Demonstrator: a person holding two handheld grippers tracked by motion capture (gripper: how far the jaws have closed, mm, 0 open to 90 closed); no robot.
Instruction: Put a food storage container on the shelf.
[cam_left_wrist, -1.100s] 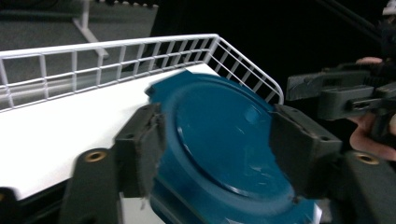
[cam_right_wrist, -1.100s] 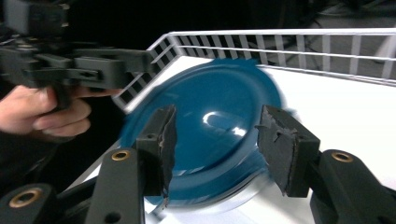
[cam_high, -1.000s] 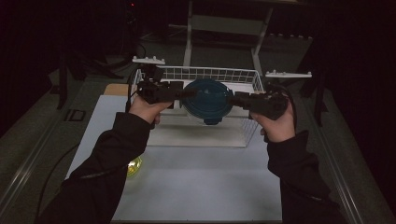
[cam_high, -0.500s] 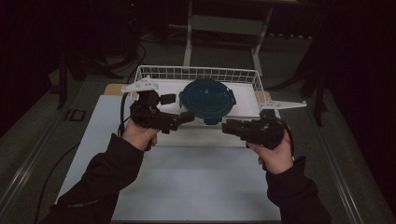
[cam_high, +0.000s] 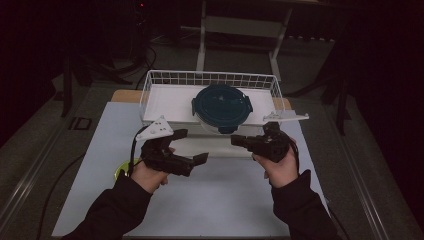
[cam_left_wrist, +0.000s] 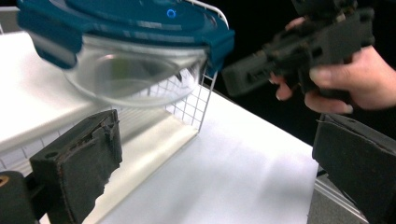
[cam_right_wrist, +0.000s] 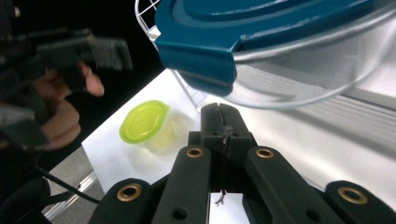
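Far left on the pale blue-white mat (cam_high: 200, 200): a small clear plastic tub with a lime-green lid (cam_high: 121, 170), round-cornered and glossy, half hidden behind the left wrist in the high view and seen whole, standing apart on the mat, in the right gripper view (cam_right_wrist: 144, 122). Just right of it, the left gripper (cam_high: 192, 150), matte black and blocky with a grey three-cornered plate on top, jaws spread wide after just opening, worn rubbery pads (cam_left_wrist: 88, 158) far apart with nothing between them. Beyond and between the two hands, a white wire basket (cam_high: 150, 87) with a fine grid wall and a smooth white floor. Inside it, near the front wall, the round glass container with a teal snap lid (cam_high: 221, 106): clear, curved glass bowl, thick plastic lid with raised rings and clip tabs at the rim, lid clipped on. Container clear of both sets of pads, sitting past and above them, well apart from the left pads and just ahead of the right tips (cam_right_wrist: 223, 122). Further right, the right gripper (cam_high: 239, 141), same black build, jaws just brought together, pads pressed flat against each other along a thin seam, gripping nothing, pointing leftward below the basket's front wall.
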